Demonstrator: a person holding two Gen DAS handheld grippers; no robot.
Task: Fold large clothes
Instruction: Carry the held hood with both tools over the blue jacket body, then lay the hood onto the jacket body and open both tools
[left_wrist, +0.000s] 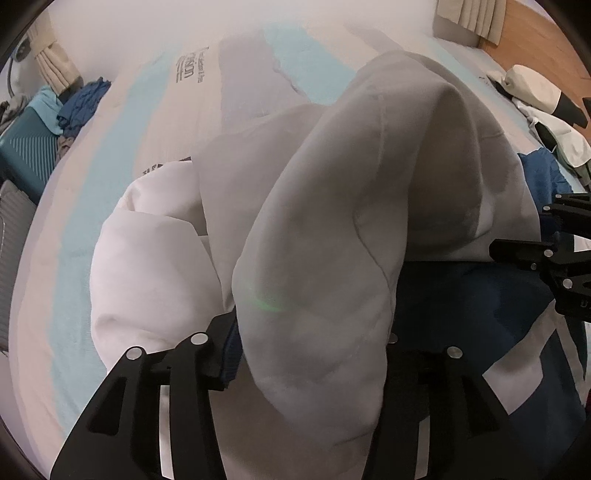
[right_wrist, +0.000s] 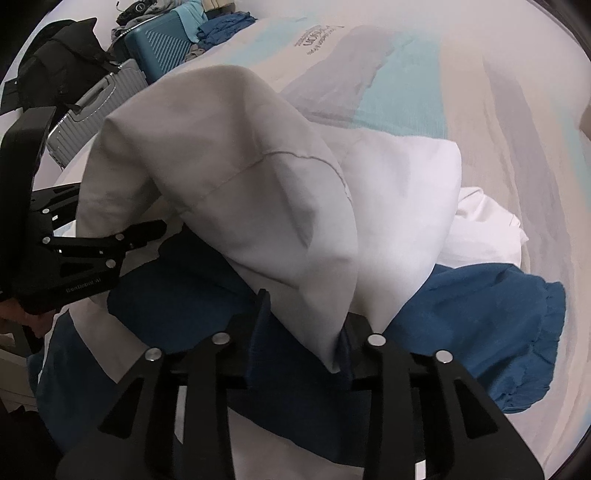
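Cloth of the white-and-blue garment (left_wrist: 314, 258) lay between both half-open grippers, left gripper (left_wrist: 306, 343) and right gripper (right_wrist: 303, 332), apparently released onto the bed (left_wrist: 110, 166) to finish a fold.

White garment (left_wrist: 317, 258) hides the left tool's (left_wrist: 306, 332) right fingertip

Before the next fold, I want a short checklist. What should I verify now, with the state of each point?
1. Left gripper released: cannot tell; grey-white cloth lies between the spread jaws.
2. Right gripper released: cannot tell; cloth tip and blue ribbed hem sit in the gap.
3. Garment lying flat: not ok, bunched.
4. Bed free beyond the garment: ok.
5. Grippers apart: ok.
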